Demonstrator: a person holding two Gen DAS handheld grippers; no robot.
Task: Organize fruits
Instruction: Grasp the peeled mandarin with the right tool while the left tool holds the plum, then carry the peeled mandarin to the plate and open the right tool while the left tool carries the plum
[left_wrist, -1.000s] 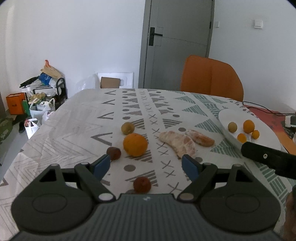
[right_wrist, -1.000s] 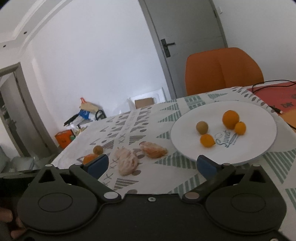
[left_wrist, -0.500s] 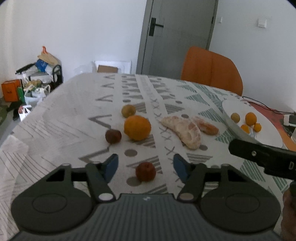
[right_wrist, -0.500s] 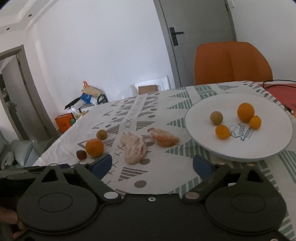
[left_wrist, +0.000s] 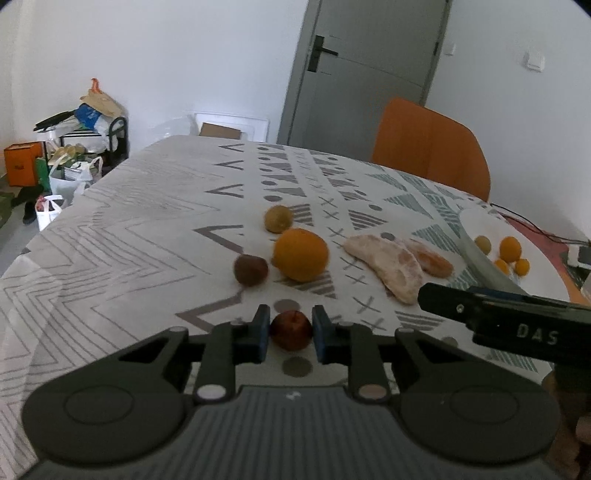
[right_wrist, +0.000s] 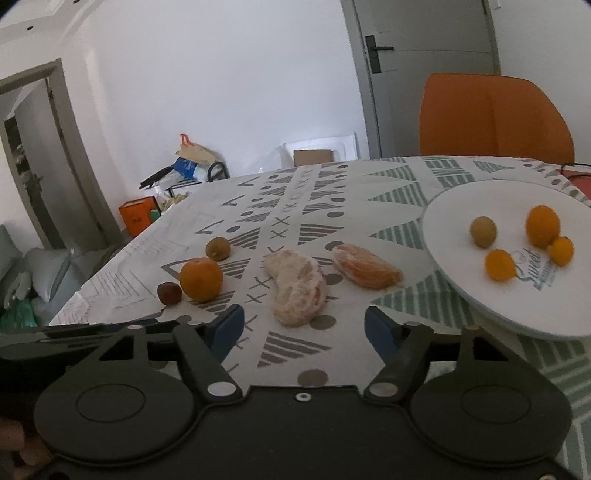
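My left gripper (left_wrist: 290, 334) is shut on a small dark red fruit (left_wrist: 291, 329) low over the patterned tablecloth. Beyond it lie a brown fruit (left_wrist: 250, 270), an orange (left_wrist: 300, 254), a greenish-brown fruit (left_wrist: 278, 219) and two peeled citrus pieces (left_wrist: 388, 266). The white plate (right_wrist: 480, 199) at right holds several small fruits (right_wrist: 482, 231). My right gripper (right_wrist: 303, 326) is open and empty, just short of the larger peeled piece (right_wrist: 298, 285). The orange (right_wrist: 201, 278) shows left of it.
An orange chair (left_wrist: 430, 147) stands at the table's far side. Bags and boxes (left_wrist: 70, 147) are piled on the floor at left. A red mat with cables (left_wrist: 554, 243) lies beyond the plate. The right gripper's body (left_wrist: 506, 325) crosses the left wrist view.
My left gripper has moved forward and closed its fingers around the dark red fruit. My right gripper has shifted left, bringing the peeled pieces toward the centre of its view.
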